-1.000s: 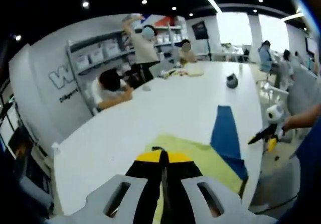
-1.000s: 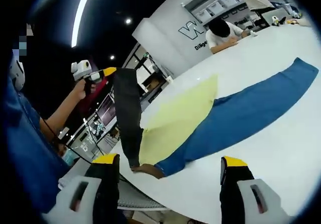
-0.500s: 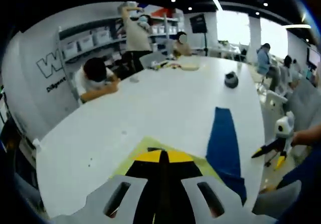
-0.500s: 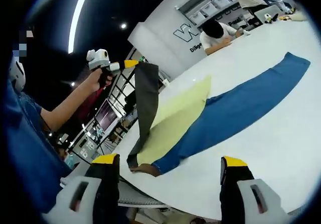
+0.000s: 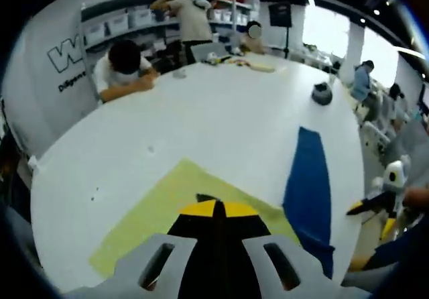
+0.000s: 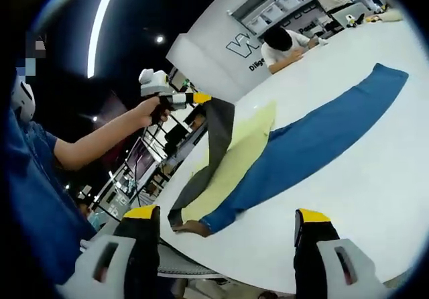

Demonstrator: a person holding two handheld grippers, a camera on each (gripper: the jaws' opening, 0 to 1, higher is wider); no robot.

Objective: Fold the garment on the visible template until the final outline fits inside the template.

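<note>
Left gripper view: the left gripper [image 5: 215, 212] has its yellow-tipped jaws pressed together on a dark fold of the garment [image 5: 310, 178], which runs between them. Compared with one second ago, more of the yellow-green template [image 5: 167, 205] is exposed on the white table [image 5: 201, 125], spreading ahead and to the left of the jaws. The garment's blue leg lies flat to the right of the jaws. Right of it, the other gripper shows at the table's edge.

Right gripper view: the right gripper [image 6: 228, 222] has its jaws spread wide, holding nothing. The blue leg [image 6: 315, 141] and template [image 6: 234, 158] lie ahead, between and above the jaws. The person's hand [image 6: 151, 111] now holds the left gripper [image 6: 194, 98] higher and further over the table than before, the dark leg draped down from it.
</note>
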